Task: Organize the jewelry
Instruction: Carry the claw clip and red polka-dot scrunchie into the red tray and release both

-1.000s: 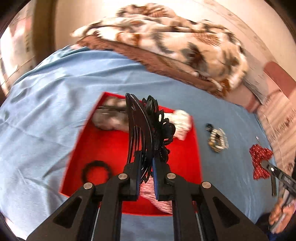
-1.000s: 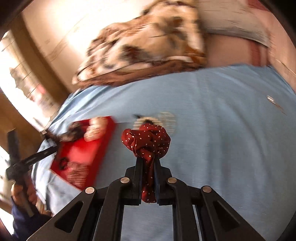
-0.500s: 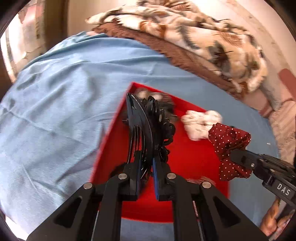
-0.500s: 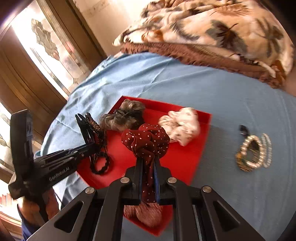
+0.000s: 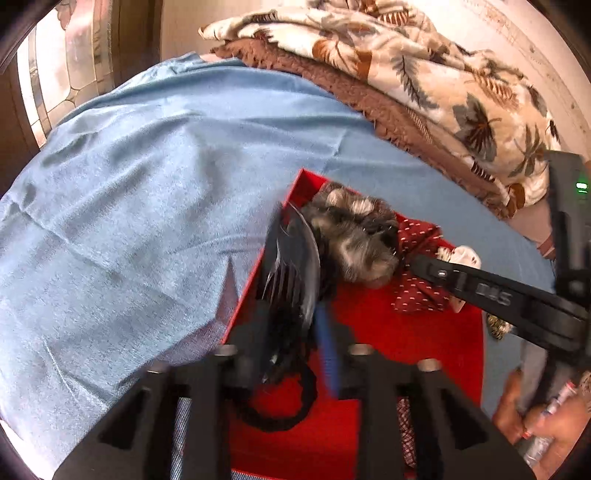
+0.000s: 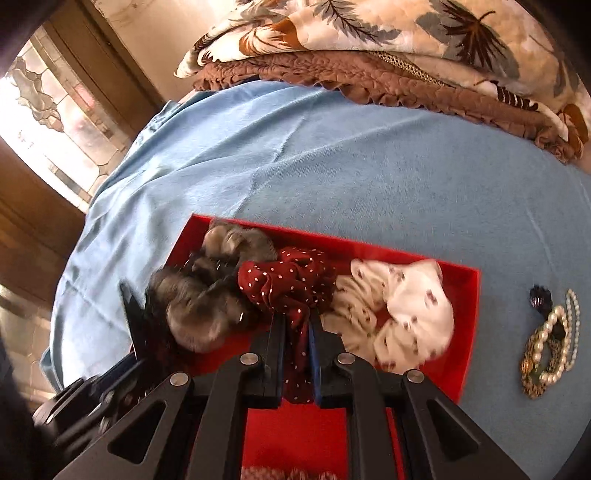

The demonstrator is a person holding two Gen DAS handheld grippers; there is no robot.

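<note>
The left gripper has its jaws opening, and between them sits a black plastic hair comb with a lacy black decoration — blurred, its teeth pointing down toward the fingers; whether the pads press on it cannot be told. It hangs over the near left edge of the shallow red rectangular tray, just above a black braided hair tie lying on the tray floor.

The right gripper is pressed together on the tail of a dark red scrunchie with white polka dots, whose bunched body rests inside the tray between two others: a fluffy grey-brown scrunchie touching it on the left, and a white scrunchie with small dark print on the right. In the left wrist view the right gripper's black fingers reach in from the right, and a hand shows at the lower right corner.

The tray lies on a light blue bedsheet. Beside the tray's right side, on the sheet, lies a small heap of pearl and gold-toned jewelry with a dark clip just above it. Behind, a leaf-patterned cream blanket sits folded over a brown ruffled one.
</note>
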